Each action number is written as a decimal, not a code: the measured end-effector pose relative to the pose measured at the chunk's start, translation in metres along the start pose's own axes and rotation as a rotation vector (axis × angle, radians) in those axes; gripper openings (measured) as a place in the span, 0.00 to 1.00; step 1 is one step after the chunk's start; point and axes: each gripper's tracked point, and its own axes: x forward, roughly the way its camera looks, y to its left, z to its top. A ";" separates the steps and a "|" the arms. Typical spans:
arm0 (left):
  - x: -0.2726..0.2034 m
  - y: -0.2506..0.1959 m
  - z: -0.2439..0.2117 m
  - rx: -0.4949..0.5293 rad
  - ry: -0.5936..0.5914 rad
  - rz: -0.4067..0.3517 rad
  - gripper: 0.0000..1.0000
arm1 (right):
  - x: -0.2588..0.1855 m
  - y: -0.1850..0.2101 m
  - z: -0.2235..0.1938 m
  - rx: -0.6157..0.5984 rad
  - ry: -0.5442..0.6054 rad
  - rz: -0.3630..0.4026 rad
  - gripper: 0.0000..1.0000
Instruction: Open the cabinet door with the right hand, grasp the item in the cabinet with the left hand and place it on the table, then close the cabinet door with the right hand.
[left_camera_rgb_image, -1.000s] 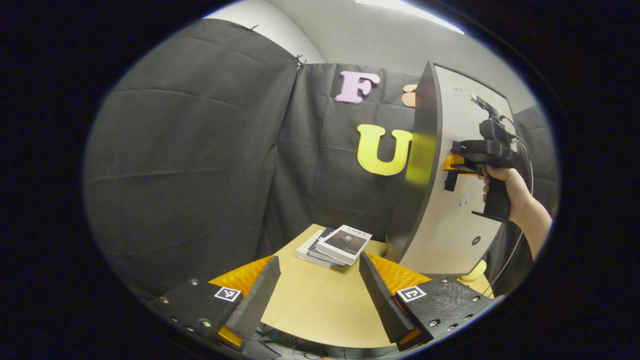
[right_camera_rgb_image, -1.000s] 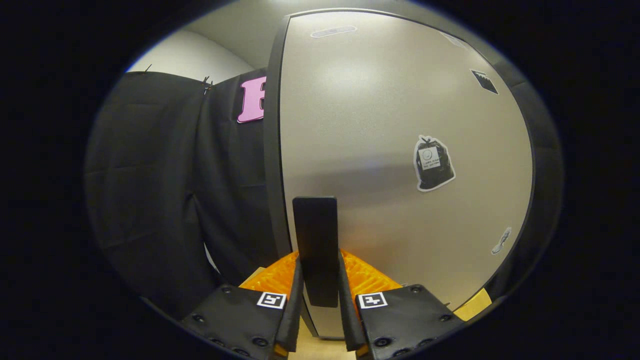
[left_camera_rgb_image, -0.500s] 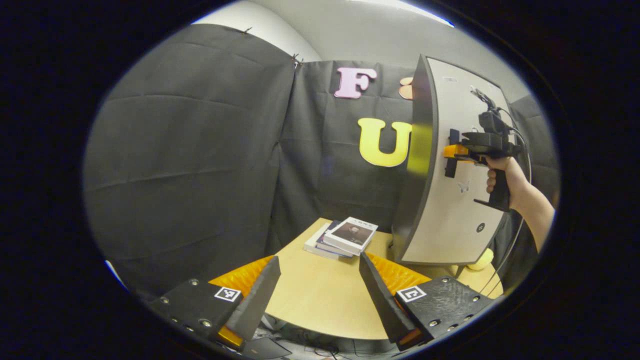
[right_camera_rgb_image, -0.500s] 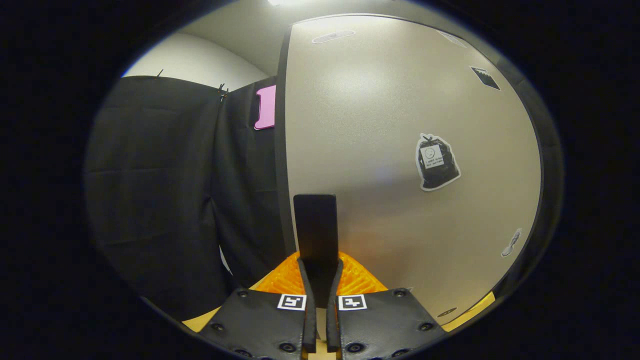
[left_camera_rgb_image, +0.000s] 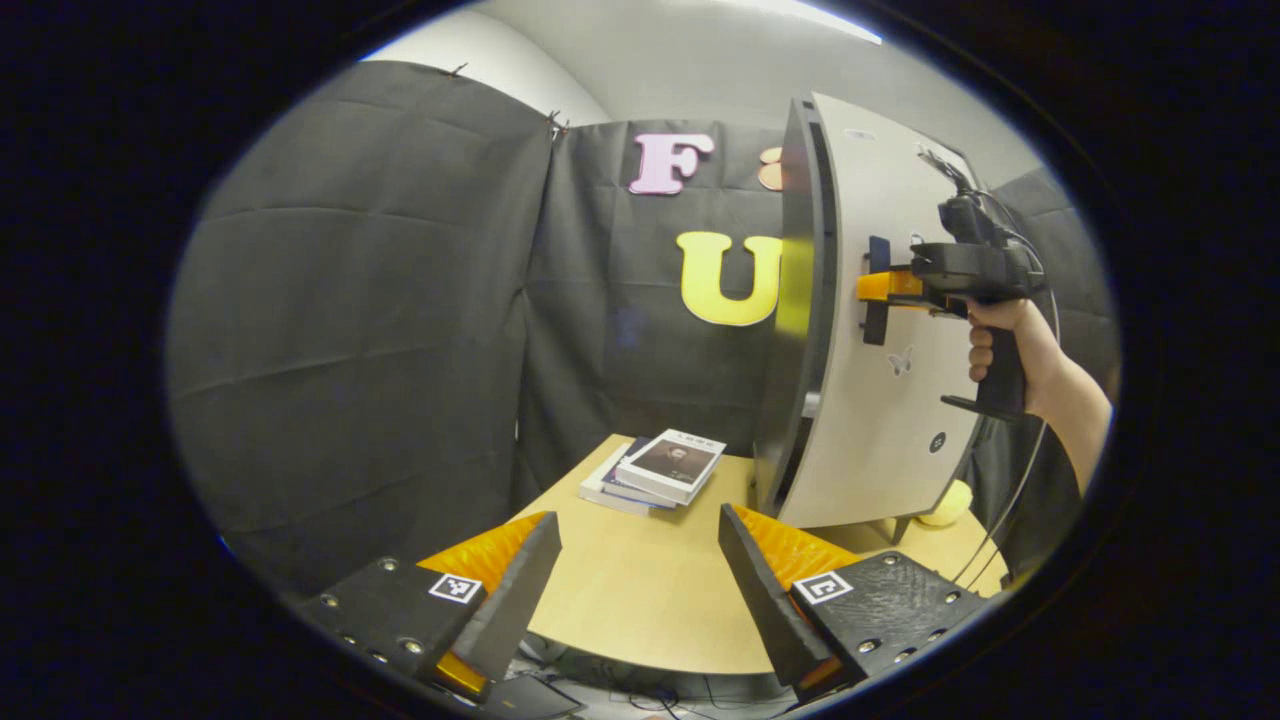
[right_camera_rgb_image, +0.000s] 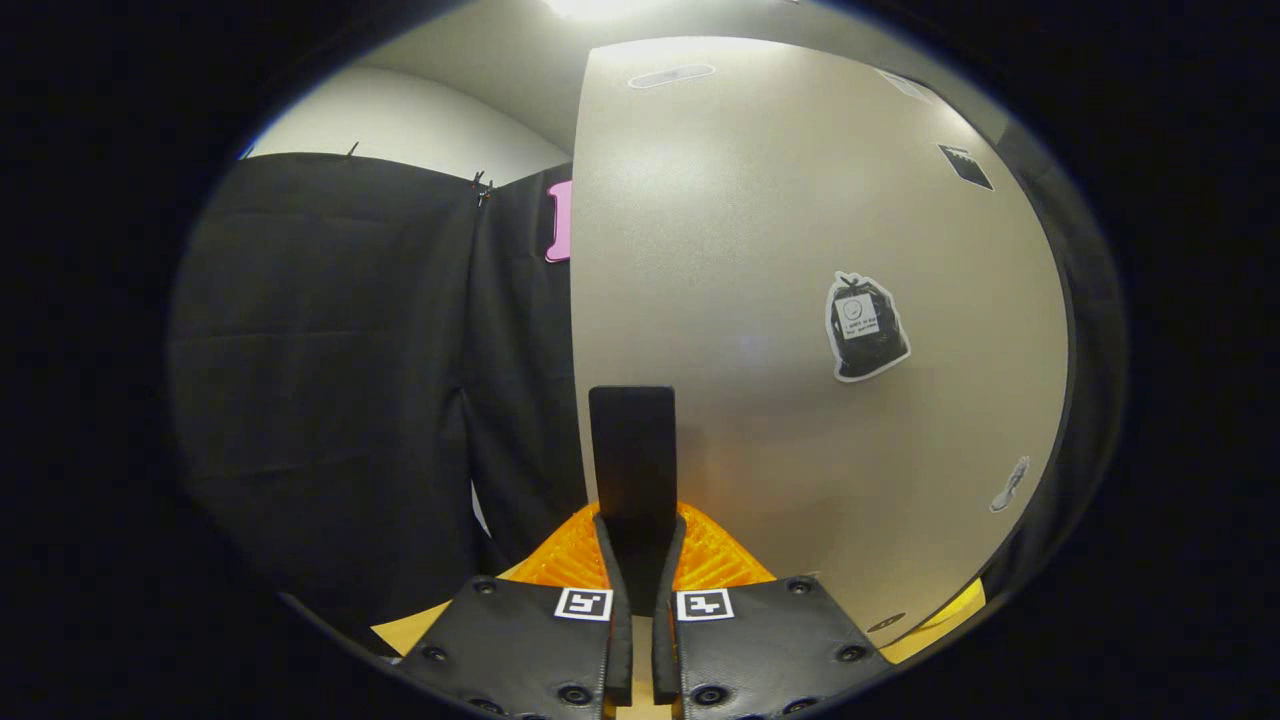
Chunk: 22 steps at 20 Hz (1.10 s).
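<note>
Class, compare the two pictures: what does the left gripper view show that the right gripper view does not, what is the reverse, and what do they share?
Left gripper view: the open left gripper in front of the table, a stack of books lying on it, a yellow object by the cabinet's foot, and the hand holding the right gripper. Right gripper view: a black bag sticker on the cabinet door. Both: the cabinet door and its door handle, with the right gripper shut on it.
</note>
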 end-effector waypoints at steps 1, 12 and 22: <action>0.000 -0.001 0.001 -0.005 -0.001 -0.008 0.96 | 0.000 -0.001 0.000 0.003 0.001 0.013 0.06; 0.004 -0.033 0.005 0.006 -0.002 -0.092 0.96 | -0.011 -0.010 -0.010 0.016 0.044 0.129 0.10; 0.020 -0.064 0.007 0.043 -0.001 -0.180 0.97 | -0.001 -0.011 -0.007 0.046 0.076 0.129 0.10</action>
